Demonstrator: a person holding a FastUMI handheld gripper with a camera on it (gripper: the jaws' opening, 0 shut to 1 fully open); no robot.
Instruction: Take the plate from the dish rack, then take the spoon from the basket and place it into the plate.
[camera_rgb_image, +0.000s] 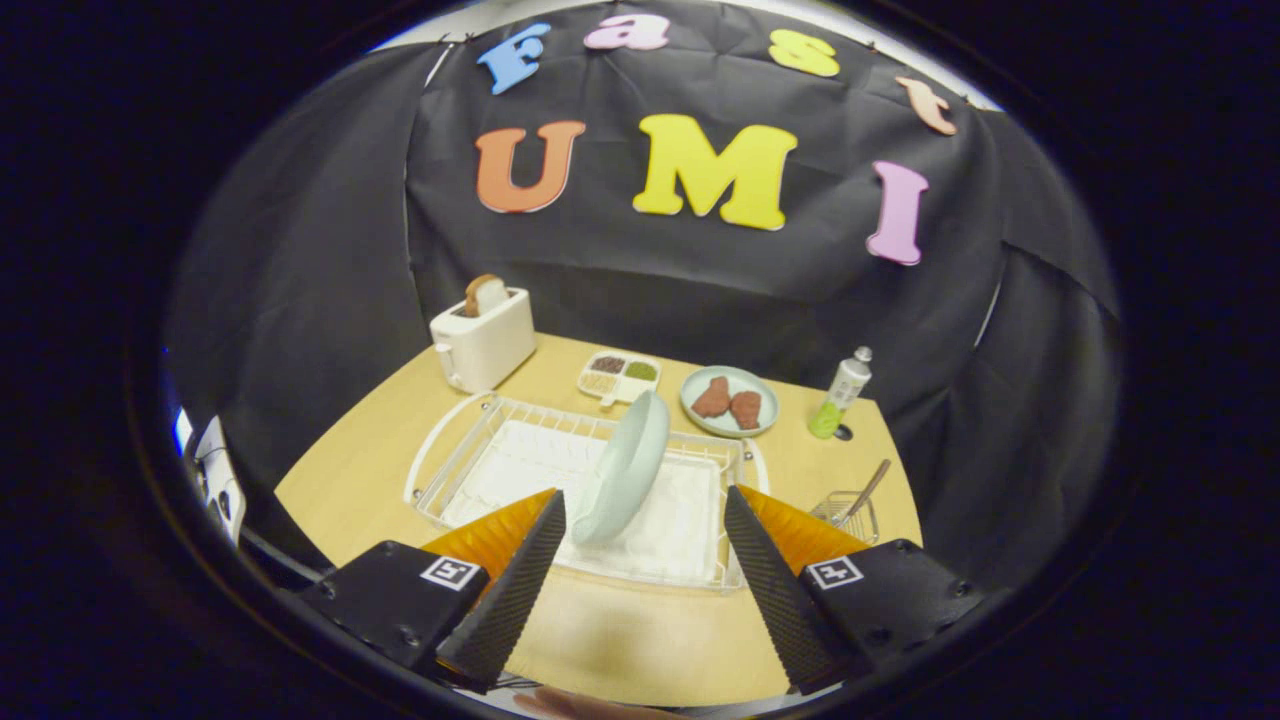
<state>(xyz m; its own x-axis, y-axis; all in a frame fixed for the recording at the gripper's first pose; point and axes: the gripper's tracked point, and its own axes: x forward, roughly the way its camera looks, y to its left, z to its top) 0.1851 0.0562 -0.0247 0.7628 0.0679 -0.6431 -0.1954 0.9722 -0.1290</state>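
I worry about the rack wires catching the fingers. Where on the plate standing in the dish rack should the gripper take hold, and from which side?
Probably the upper rim of the plate. It stands on edge, tilted, in the dish rack, top rim clear above the wires. Come from above and the near side, one finger on each face. The gripper is open, the plate just ahead between its fingers.

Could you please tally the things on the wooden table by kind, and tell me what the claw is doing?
Plates: 2, a pale green plate on edge in the white wire dish rack and a pale plate of reddish food
Racks: 1
Wire baskets: 1, with a spoon
Toasters: 1
Divided trays: 1
Bottles: 1
Total: 8
The claw is open.
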